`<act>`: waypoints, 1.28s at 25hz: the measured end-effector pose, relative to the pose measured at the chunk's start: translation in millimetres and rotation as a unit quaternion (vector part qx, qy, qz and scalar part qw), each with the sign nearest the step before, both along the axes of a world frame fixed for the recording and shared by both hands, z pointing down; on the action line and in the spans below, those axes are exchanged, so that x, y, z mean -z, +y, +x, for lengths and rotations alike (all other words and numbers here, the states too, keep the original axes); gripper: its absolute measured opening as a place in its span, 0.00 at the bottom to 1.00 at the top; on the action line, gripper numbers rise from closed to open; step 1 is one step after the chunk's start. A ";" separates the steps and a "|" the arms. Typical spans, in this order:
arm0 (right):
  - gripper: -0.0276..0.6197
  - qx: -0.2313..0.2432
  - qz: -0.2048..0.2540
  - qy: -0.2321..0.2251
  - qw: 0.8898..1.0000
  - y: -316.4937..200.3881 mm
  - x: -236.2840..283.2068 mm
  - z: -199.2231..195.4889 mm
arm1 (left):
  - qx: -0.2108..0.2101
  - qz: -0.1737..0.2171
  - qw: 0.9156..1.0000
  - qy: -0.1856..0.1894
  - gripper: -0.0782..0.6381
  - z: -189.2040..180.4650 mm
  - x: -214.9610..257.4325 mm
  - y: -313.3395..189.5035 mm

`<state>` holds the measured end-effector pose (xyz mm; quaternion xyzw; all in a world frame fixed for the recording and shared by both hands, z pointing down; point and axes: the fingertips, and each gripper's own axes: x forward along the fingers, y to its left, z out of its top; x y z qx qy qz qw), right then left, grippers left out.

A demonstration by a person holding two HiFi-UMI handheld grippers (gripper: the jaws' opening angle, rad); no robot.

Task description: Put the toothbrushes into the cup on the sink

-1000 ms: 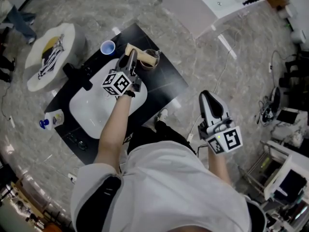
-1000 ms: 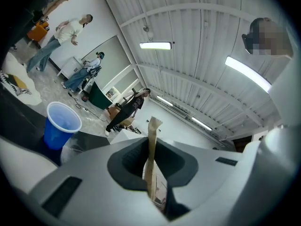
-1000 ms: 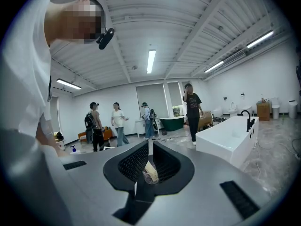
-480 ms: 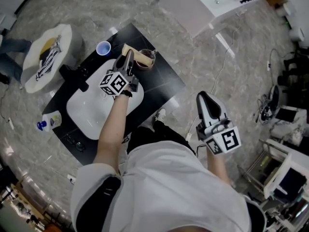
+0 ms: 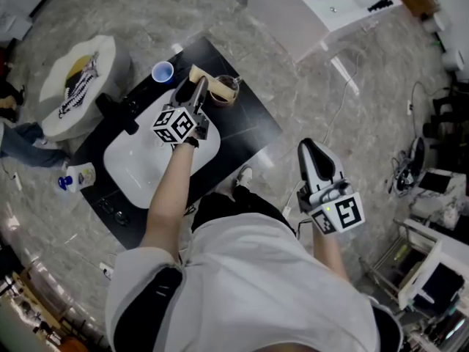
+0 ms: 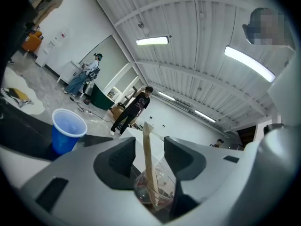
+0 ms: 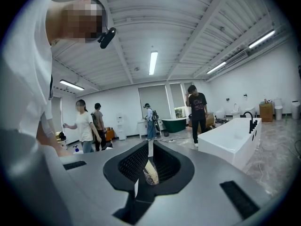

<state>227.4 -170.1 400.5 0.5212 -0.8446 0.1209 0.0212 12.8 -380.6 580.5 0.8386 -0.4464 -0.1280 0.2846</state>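
Note:
A clear cup (image 5: 227, 90) stands on the black counter (image 5: 253, 127) behind the white sink (image 5: 135, 178). In the left gripper view a wooden toothbrush (image 6: 147, 161) stands upright in this cup (image 6: 155, 192). My left gripper (image 6: 148, 149) is around the brush handle and its jaws are opening; the pads stand clear of the handle. From the head view the left gripper (image 5: 198, 88) points at the cup's left side. My right gripper (image 5: 311, 149) hangs over the floor to the right, jaws together (image 7: 149, 149). A small clear cup-like shape shows in the hollow between its pads.
A blue cup (image 5: 163, 72) stands at the counter's far corner, also to the left in the left gripper view (image 6: 68, 128). A beige block (image 5: 199, 74) lies beside the clear cup. A black faucet (image 5: 117, 112) and a soap bottle (image 5: 77, 176) flank the sink. A white bathtub (image 5: 322, 6) is beyond.
Both grippers hold nearly the same places across the frames. The left one stays at the clear cup. Only the view shifts a little.

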 end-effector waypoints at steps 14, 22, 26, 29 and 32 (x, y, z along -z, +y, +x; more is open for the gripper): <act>0.13 0.038 0.043 -0.025 0.998 -5.3 20.3 -28.5 | 0.022 0.059 0.991 -0.119 0.41 -36.6 58.9 36.3; 0.13 0.081 0.058 -0.034 0.994 -15.5 30.9 -55.6 | 0.061 0.092 0.975 -0.191 0.28 -76.3 94.4 60.2; 0.13 0.102 0.064 -0.038 0.992 -17.1 33.5 -69.5 | 0.083 0.096 0.968 -0.218 0.17 -93.3 103.2 74.4; 0.13 0.116 0.067 -0.041 0.990 -18.3 34.6 -78.2 | 0.093 0.100 0.963 -0.231 0.15 -102.6 109.7 85.6; 0.13 0.132 0.068 -0.045 0.988 -19.4 35.6 -87.0 | 0.101 0.105 0.962 -0.232 0.14 -109.0 118.1 99.2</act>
